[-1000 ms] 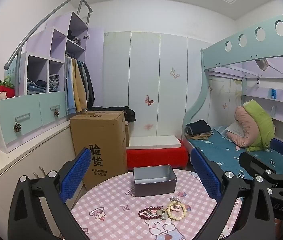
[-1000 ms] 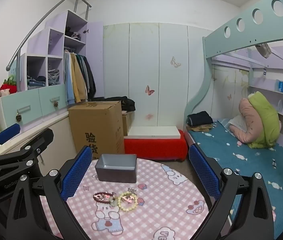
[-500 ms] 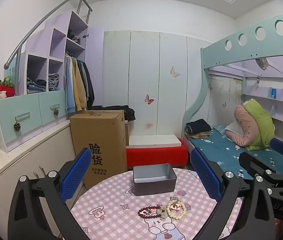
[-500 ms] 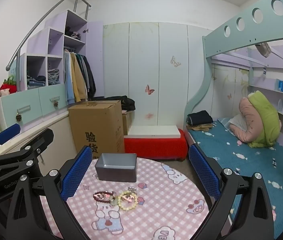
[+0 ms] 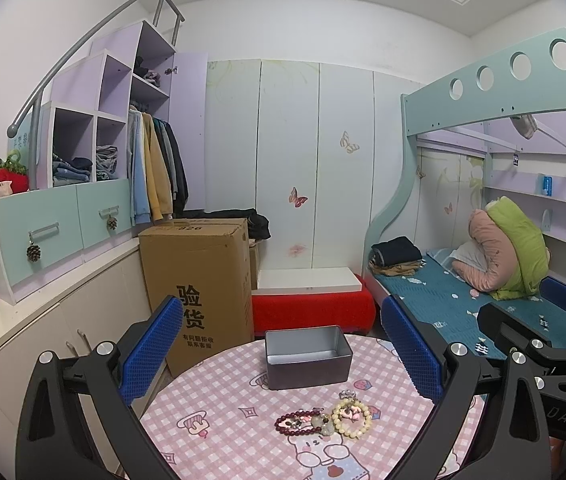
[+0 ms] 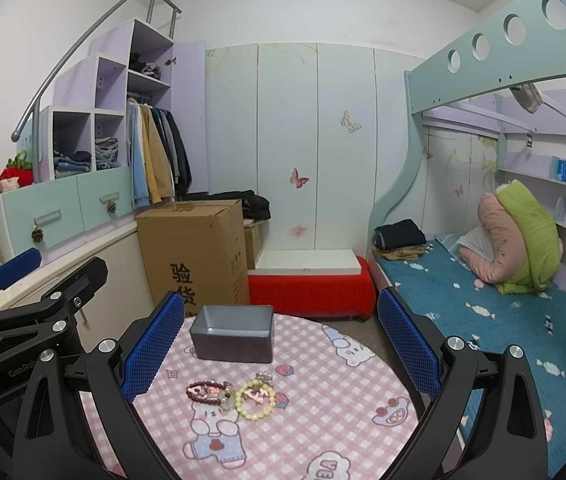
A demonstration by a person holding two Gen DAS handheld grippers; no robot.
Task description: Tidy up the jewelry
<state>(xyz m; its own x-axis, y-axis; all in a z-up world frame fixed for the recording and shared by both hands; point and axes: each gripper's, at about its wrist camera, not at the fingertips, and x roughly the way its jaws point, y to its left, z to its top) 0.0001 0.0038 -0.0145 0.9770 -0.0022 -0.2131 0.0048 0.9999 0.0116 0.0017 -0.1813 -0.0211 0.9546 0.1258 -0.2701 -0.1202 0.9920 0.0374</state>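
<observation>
Grey tin [image 5: 308,356] behind bracelets [image 5: 325,420], cardboard box [image 5: 199,280] beyond; each hand-held gripper [image 5: 283,352] [image 6: 279,344] spread, empty.

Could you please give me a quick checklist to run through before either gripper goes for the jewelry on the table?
1. Left gripper open, nothing held: ok.
2. Right gripper open, nothing held: ok.
3. Grey tin box upright, no lid: ok.
4. Box free of jewelry: ok; the floor part seen is bare.
5. Dark red bracelet and pale yellow bracelet in plain view: ok.
6. Bracelets separate from the small pieces between them: cannot tell.
</observation>
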